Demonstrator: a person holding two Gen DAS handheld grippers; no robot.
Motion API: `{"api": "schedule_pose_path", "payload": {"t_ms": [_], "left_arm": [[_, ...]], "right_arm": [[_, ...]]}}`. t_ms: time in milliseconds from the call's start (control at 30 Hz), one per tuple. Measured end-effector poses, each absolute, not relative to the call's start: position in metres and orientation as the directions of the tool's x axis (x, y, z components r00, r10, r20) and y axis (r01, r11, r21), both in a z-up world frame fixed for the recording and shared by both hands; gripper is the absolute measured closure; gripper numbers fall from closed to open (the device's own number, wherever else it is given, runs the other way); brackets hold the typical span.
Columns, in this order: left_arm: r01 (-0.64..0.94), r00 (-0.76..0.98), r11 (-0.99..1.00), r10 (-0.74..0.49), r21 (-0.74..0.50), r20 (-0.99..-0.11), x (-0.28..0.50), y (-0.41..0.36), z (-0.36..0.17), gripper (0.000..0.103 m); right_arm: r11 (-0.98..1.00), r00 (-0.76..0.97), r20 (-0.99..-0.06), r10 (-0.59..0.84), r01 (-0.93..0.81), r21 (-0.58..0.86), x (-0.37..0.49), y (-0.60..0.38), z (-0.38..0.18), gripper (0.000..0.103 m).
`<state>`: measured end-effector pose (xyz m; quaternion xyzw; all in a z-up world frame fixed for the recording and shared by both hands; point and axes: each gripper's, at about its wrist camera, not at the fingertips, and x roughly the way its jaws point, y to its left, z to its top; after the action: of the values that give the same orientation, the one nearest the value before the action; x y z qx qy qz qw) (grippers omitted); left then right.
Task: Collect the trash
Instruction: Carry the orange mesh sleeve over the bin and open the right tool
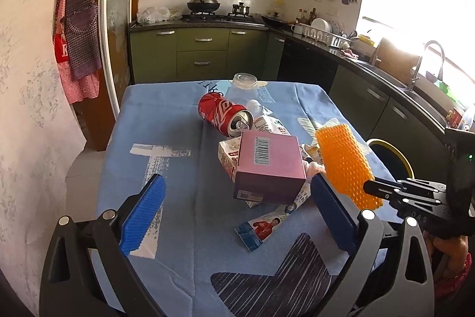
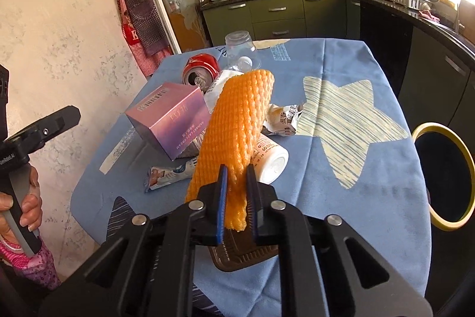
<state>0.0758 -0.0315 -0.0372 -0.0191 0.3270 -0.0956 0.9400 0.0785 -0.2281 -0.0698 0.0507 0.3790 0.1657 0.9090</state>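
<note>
My right gripper [image 2: 237, 173] is shut on the lower end of an orange foam net sleeve [image 2: 237, 124], which hangs above the trash pile. The left wrist view shows the same sleeve [image 1: 344, 162] at the right. My left gripper [image 1: 237, 189] is open, low over the blue tablecloth [image 1: 166, 115], with a pink box [image 1: 268, 165] just beyond its fingertips. A red cola can [image 1: 224, 116] lies on its side behind the box. A blue snack wrapper [image 1: 261, 228] lies between the left fingers, untouched. A white bottle [image 2: 271, 159] lies beneath the sleeve.
A black bin with a yellow rim [image 2: 445, 177] stands off the table's right edge. A clear plastic bottle [image 1: 245, 85], a small carton [image 1: 227, 156] and a crumpled wrapper [image 2: 285, 118] belong to the pile. A dark plastic tray [image 2: 237, 257] lies under my right gripper. Kitchen counters run behind.
</note>
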Motion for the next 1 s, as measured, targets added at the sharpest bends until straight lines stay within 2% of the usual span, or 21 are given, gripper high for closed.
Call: {"api": "schedule_pose_path", "payload": {"t_ms": [133,267,467,733,800,867,933,1000], "left_arm": [[0.176,0.769,0.980,-0.195,-0.092,-0.610,0.075,-0.035,-0.036,0.006],[0.181,0.761,0.980,-0.195,-0.086,-0.619,0.077,-0.041,-0.038,0.006],[0.189,0.743,0.979,-0.193,-0.076,-0.641,0.086,-0.049,-0.044,0.006],[0.204,0.723,0.977,-0.189,-0.056,-0.664,0.099,-0.071,-0.049,0.006],[0.207,0.716,0.977,-0.189,-0.054,-0.672,0.103,-0.076,-0.051,0.006],[0.213,0.709,0.976,-0.193,-0.055,-0.678,0.106,-0.080,-0.053,0.006],[0.217,0.701,0.975,-0.195,-0.055,-0.686,0.109,-0.083,-0.055,0.006],[0.221,0.691,0.974,-0.197,-0.057,-0.695,0.113,-0.086,-0.058,0.006]], "right_arm": [[0.960,0.722,-0.633,0.278,-0.190,0.204,0.072,-0.261,-0.053,0.091],[0.980,0.769,-0.624,0.141,-0.020,0.197,0.072,-0.322,-0.051,0.091],[0.958,0.726,-0.681,-0.094,0.253,0.137,0.085,-0.416,-0.080,0.091],[0.907,0.614,-0.747,-0.254,0.420,0.037,0.116,-0.492,-0.132,0.090],[0.895,0.583,-0.762,-0.281,0.445,0.010,0.123,-0.503,-0.141,0.086],[0.879,0.572,-0.762,-0.305,0.476,0.005,0.125,-0.511,-0.144,0.070],[0.872,0.588,-0.746,-0.313,0.488,0.019,0.120,-0.513,-0.140,0.061],[0.870,0.602,-0.732,-0.320,0.493,0.024,0.114,-0.512,-0.136,0.059]]}}
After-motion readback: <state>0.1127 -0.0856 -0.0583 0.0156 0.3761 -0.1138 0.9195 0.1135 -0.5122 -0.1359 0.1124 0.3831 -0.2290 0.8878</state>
